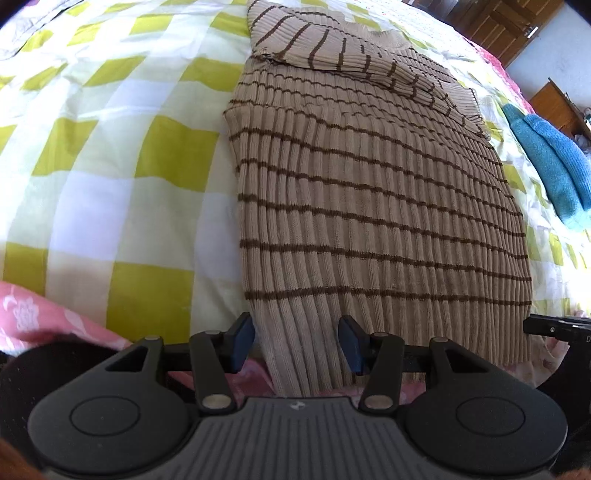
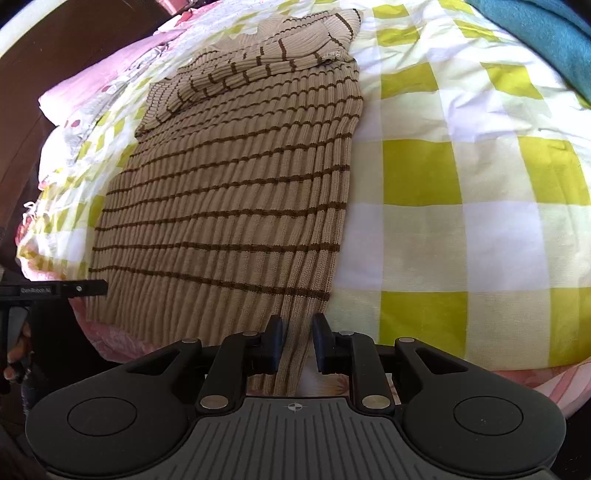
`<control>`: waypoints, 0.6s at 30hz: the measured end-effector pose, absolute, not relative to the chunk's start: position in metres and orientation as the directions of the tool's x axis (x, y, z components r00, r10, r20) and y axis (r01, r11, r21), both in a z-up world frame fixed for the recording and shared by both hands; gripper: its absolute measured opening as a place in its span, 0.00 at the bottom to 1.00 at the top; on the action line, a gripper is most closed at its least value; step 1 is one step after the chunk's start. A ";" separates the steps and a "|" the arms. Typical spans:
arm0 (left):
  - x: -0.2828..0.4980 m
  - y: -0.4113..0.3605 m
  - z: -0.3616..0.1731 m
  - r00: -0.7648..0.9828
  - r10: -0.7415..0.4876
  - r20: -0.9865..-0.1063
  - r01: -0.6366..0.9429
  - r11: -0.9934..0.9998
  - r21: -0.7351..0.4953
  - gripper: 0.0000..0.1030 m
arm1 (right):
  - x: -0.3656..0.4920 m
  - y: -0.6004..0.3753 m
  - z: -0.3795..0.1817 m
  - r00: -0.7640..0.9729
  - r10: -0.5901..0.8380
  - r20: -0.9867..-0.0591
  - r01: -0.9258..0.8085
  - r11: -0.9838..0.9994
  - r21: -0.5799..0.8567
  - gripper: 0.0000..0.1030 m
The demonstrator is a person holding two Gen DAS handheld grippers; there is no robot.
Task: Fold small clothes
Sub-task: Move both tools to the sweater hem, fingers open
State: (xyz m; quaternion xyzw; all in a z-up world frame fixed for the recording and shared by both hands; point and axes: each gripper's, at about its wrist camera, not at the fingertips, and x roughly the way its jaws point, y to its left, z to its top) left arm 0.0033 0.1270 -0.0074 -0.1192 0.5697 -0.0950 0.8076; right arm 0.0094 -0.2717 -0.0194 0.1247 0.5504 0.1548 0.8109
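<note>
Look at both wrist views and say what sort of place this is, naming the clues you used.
Most likely a bedroom in a home. A striped knit sweater lies spread on a bed with a yellow-and-white checked sheet, pink floral bedding sits at its edge, and a wooden door stands behind.

Bed: checked yellow-white sheet (image 1: 110, 155), sunlit, filling frame. Pink floral cover (image 1: 55, 321), lower left. Wooden door (image 1: 506, 22) and white wall (image 1: 554, 40), upper right. Wooden furniture (image 1: 554, 103), right edge.
</note>
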 end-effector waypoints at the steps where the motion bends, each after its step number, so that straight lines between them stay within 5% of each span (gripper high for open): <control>1: 0.004 0.127 -0.007 0.332 -0.289 -0.898 0.016 0.953 -0.301 0.52 | 0.009 -0.271 -0.020 0.345 0.395 -0.851 -0.114 0.918 0.380 0.19; 10: 0.000 0.138 -0.009 0.331 -0.302 -0.894 -0.037 0.943 -0.332 0.31 | 0.009 -0.276 -0.023 0.349 0.418 -0.839 -0.097 0.906 0.411 0.19; 18: -0.003 0.158 -0.013 0.338 -0.332 -0.881 -0.130 0.910 -0.393 0.29 | 0.008 -0.278 -0.025 0.354 0.435 -0.828 -0.088 0.897 0.433 0.19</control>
